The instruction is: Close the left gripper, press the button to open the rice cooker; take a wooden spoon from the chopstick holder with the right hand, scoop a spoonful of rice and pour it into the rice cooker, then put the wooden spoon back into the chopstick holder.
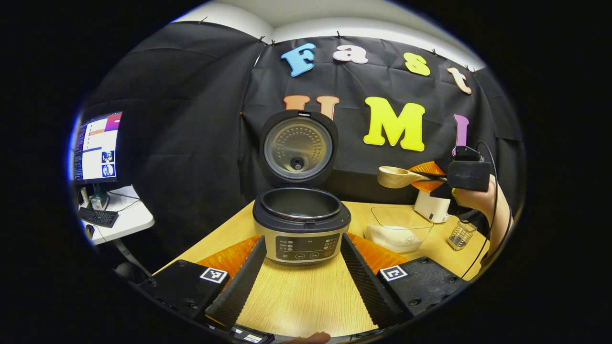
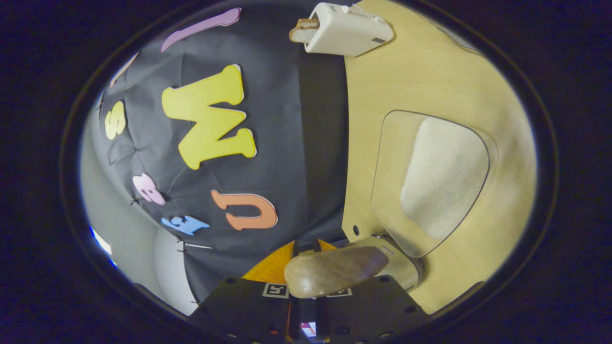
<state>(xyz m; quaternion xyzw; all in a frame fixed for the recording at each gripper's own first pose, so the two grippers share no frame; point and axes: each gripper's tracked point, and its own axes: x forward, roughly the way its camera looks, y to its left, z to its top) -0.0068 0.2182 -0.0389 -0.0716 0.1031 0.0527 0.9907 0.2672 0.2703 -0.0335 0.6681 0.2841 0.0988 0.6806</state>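
The rice cooker (image 1: 300, 229) stands open in the middle of the left gripper view, its lid (image 1: 297, 148) upright and its dark pot showing no rice. My left gripper (image 1: 303, 282) is open, low over the table (image 1: 296, 296), one finger on each side of the cooker's front panel without touching it. At the right, a hand holds my right gripper (image 1: 437, 177) shut on the handle of the wooden spoon (image 1: 396, 177), raised above the glass bowl (image 1: 399, 229) of white rice. In the right gripper view, rolled sideways, the spoon (image 2: 334, 270) juts from my right gripper (image 2: 306, 291) beside the rice (image 2: 444, 177).
A white box-shaped appliance (image 1: 430, 205) stands behind the bowl, also seen as a white appliance (image 2: 342, 28) in the right gripper view. A small clear cup (image 1: 461, 235) sits near the table's right edge. A monitor (image 1: 95, 145) and keyboard occupy a side desk at far left.
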